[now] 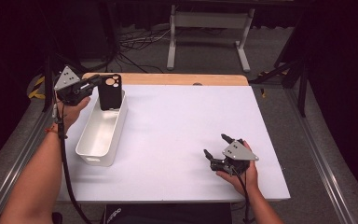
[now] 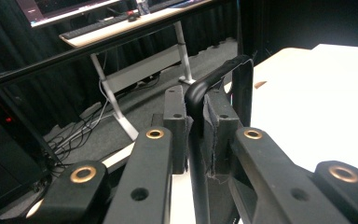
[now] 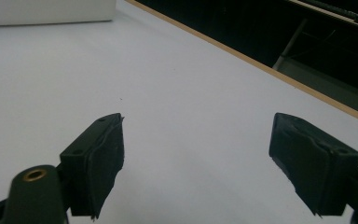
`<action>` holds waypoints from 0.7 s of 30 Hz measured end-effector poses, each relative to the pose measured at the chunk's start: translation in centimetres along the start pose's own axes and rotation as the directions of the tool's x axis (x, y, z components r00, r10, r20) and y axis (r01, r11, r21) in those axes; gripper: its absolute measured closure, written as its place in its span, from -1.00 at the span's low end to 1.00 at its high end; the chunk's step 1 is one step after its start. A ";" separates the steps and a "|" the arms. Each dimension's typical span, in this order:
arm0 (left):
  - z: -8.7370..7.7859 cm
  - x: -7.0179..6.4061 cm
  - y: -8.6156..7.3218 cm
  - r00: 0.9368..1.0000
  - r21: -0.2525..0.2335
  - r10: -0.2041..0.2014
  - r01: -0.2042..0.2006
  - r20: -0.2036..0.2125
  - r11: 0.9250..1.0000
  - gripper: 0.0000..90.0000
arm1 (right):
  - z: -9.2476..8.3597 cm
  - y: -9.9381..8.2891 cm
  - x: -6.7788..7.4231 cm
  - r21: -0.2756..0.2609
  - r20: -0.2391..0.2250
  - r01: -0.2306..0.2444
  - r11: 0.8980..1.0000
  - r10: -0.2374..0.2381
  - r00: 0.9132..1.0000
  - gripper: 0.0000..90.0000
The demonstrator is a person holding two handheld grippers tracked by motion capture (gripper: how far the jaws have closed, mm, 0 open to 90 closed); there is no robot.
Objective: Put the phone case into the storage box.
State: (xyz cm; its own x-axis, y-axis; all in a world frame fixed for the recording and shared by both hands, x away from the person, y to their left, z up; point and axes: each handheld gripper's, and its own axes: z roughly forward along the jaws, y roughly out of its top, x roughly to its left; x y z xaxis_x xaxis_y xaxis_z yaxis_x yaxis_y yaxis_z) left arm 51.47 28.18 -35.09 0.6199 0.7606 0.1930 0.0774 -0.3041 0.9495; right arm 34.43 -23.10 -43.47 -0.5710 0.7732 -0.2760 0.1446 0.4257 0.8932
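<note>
over far end of white bin (image 1: 100,135), my left claw (image 1: 94,83) pinches black phone case (image 1: 109,92) by its edge, case upright, partly inside bin. right claw (image 1: 216,145) wide, nothing in it, resting on tabletop (image 1: 177,116). risk: thin edge grip, case could twist or catch bin rim.

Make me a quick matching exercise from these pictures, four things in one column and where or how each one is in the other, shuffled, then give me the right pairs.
Things:
1. black phone case with camera cutouts
2. white oblong plastic bin
3. left gripper
4. right gripper

States:
A. jaws wide apart, nothing between them, low over the white table top
B. standing on the table's left side
C. clamped shut on a thin black edge
D. held upright over the bin's far end

Pairs: 1-D, 2-B, 3-C, 4-A
</note>
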 end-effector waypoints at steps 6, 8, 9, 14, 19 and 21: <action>1.1 0.4 -0.8 1.000 0.000 0.002 -0.002 0.009 1.000 0.81 | -1.2 0.2 -0.2 -0.013 0.017 -0.019 1.000 0.020 1.000 -0.58; 1.4 0.5 -1.0 1.000 -0.002 0.002 -0.002 0.017 1.000 0.81 | -1.5 0.2 -0.2 -0.014 0.020 -0.018 1.000 0.018 1.000 -0.58; 1.4 0.5 -1.1 1.000 -0.003 0.001 -0.001 0.020 1.000 0.81 | -1.7 0.2 -0.3 -0.013 0.026 -0.018 1.000 0.019 0.999 -0.58; 2.0 0.6 -1.5 1.000 -0.009 -0.001 0.002 0.021 1.000 0.81 | -2.2 0.0 -0.5 -0.018 0.037 -0.038 0.999 0.038 0.999 -0.58; 2.5 0.6 -1.9 1.000 0.003 0.004 -0.004 0.022 1.000 0.81 | -2.6 -0.1 -0.7 -0.022 0.040 -0.043 0.999 0.044 0.998 -0.57; 2.6 0.6 -2.1 1.000 -0.011 -0.009 0.009 0.019 1.000 0.81 | -2.7 0.0 -0.7 -0.022 0.042 -0.044 0.999 0.045 0.998 -0.57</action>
State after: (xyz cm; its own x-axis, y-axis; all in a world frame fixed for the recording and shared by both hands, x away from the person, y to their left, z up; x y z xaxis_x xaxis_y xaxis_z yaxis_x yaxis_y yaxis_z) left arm 53.70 27.76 -37.66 0.6335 0.7525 0.1799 0.0742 -0.2906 0.9540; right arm 32.64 -24.90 -42.34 -0.5296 0.8106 -0.2498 0.1518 0.3803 0.9123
